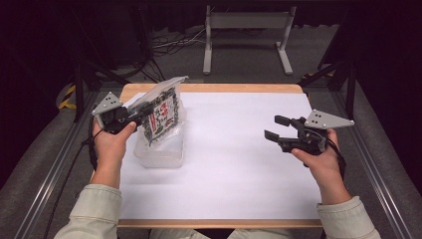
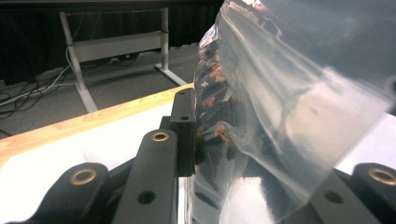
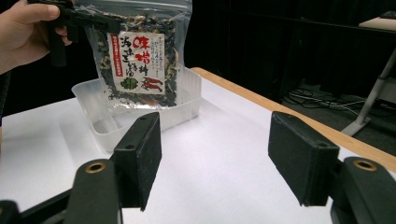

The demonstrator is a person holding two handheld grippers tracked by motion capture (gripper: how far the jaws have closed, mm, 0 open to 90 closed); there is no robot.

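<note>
So the left gripper [image 1: 142, 112] has its fingers clamped tight on the upper edge of the clear snack bag [image 1: 163, 115], which hangs upright over the plastic tub [image 1: 158, 154] at the left of the table [image 1: 239, 164]. The right gripper [image 1: 278, 128] hovers well apart, fingers wide with nothing between them.

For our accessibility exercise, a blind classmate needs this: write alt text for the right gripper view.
Across a white-covered table, a hand with the left gripper holds a clear pouch of dried seaweed mix by its top corner, upright over a clear plastic tub. In the foreground the right gripper stands open, its black fingers holding nothing.
</note>
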